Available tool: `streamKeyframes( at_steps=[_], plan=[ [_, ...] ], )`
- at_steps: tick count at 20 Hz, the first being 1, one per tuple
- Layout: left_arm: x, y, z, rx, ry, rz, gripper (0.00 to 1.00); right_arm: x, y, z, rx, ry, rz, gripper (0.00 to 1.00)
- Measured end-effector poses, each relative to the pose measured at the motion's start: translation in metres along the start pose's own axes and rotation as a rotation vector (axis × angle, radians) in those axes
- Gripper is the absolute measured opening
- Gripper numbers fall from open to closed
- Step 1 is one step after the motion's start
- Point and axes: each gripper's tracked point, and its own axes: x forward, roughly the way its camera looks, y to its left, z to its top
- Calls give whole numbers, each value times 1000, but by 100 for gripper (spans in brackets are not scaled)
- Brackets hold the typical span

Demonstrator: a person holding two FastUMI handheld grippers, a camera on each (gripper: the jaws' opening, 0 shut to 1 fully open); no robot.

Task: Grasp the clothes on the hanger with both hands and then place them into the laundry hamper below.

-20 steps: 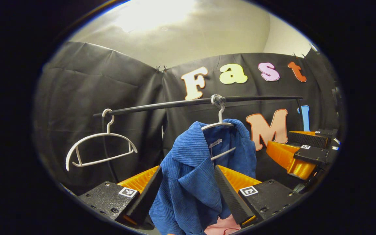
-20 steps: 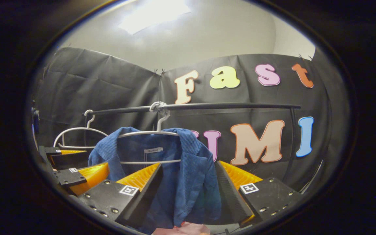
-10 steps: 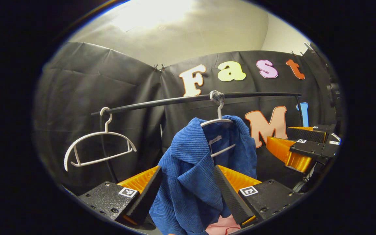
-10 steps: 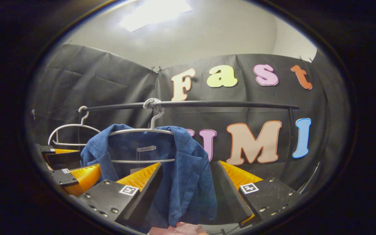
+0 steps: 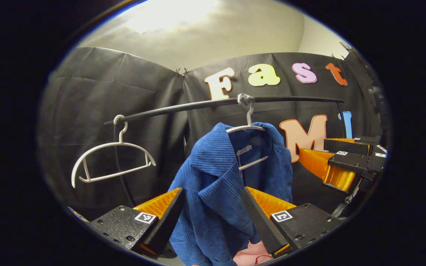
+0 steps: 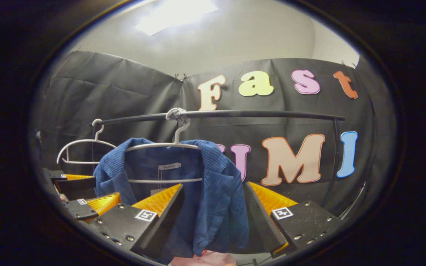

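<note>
The blue jacket (image 5: pixel 216 192) is hanging on its hanger (image 5: pixel 246 128) between the left gripper's (image 5: pixel 211 218) spread fingers. The right gripper (image 6: pixel 213 214) is gaping wide around the jacket's right side too.

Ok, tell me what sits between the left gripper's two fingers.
In the left gripper view, the blue jacket hangs between the spread fingers of the left gripper, still on its white hanger.
</note>
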Motion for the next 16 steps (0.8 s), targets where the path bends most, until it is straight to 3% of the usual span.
streamKeyframes(
  at_steps=[10, 12, 16],
  plan=[
    [37, 12, -27, 3, 34, 111, 96, 9, -11, 0, -13, -7, 20, 97],
    [43, 17, -29, -8, 42, 123, 82, 15, -13, 0, -16, -11, 24, 97],
    [49, 26, -33, -6, 57, 136, 45, 26, -13, -8, -21, -2, 41, 97]
  ],
)
